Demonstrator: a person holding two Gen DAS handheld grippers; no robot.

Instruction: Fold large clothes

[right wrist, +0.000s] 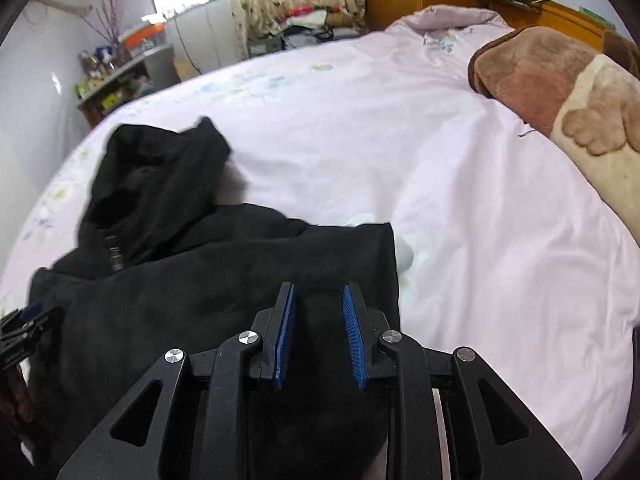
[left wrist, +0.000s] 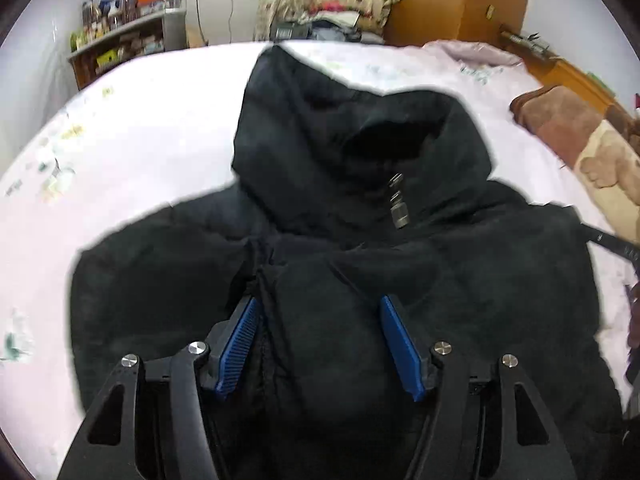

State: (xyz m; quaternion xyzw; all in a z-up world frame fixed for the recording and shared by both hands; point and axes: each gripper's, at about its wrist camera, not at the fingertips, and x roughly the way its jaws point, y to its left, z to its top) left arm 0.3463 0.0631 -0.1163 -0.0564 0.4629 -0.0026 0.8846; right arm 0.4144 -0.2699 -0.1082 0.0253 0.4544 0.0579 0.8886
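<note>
Black hooded puffer jacket [left wrist: 340, 240] is lying front-up across the bed [left wrist: 140, 128], filling the frame's centre. Left claw [left wrist: 320, 344] is gaping wide around a puffy ridge; right claw [right wrist: 319, 332] is part-open, gripping nothing. Risk: slick padding is bulging, likely slipping out or bunching.

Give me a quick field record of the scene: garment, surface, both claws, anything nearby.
garment: black hooded jacket, lying on the bed, hood pointing away from the cameras, zipper pull below the hood opening
surface: pale pink bedsheet
left claw: open, fingers either side of a fabric ridge at the jacket's middle; contact unclear
right claw: open, over the jacket's right part near its edge
nearby: brown and cream blanket to the right
fold state: sides appear folded in, hood not yet folded
</note>
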